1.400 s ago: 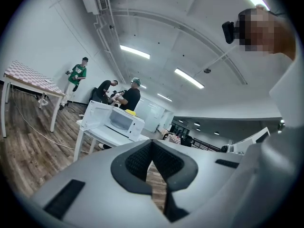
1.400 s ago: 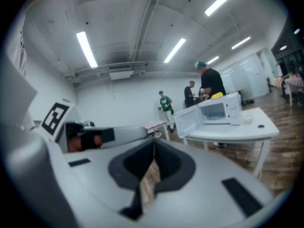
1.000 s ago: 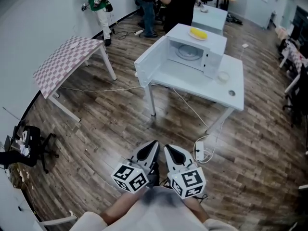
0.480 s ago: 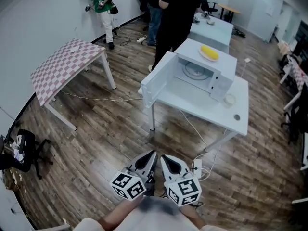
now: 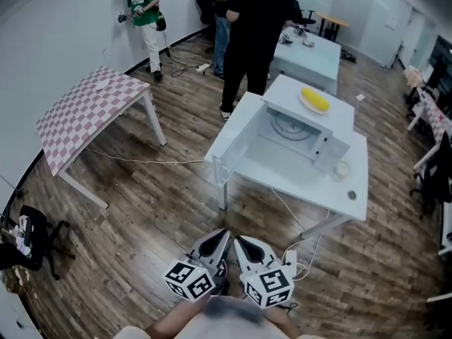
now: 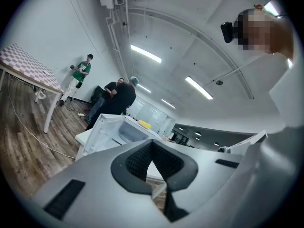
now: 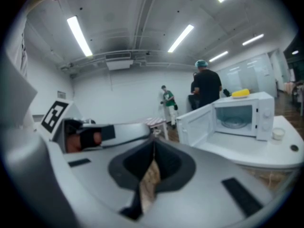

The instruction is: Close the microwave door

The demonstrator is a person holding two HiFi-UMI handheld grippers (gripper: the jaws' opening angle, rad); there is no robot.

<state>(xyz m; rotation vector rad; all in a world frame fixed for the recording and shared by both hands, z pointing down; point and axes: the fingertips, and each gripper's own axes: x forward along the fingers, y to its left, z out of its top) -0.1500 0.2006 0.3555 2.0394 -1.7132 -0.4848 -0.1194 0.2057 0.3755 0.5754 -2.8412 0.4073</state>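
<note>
Two jaw-pairs, each pressed together, empty: grey left gripper, grey right gripper. Boxy white microwave, hinged door open: a hard shove may skid it.

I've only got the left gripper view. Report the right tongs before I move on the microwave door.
Observer: The right tongs are shut, with nothing between them.
Operator: Now tell me what sits to the right of the microwave.
Observer: A small white cup stands on the table, right of the microwave and apart from the open door.
Operator: Give me the floor by the table.
Observer: A white cable trails across the wood floor under the table's near edge.
</note>
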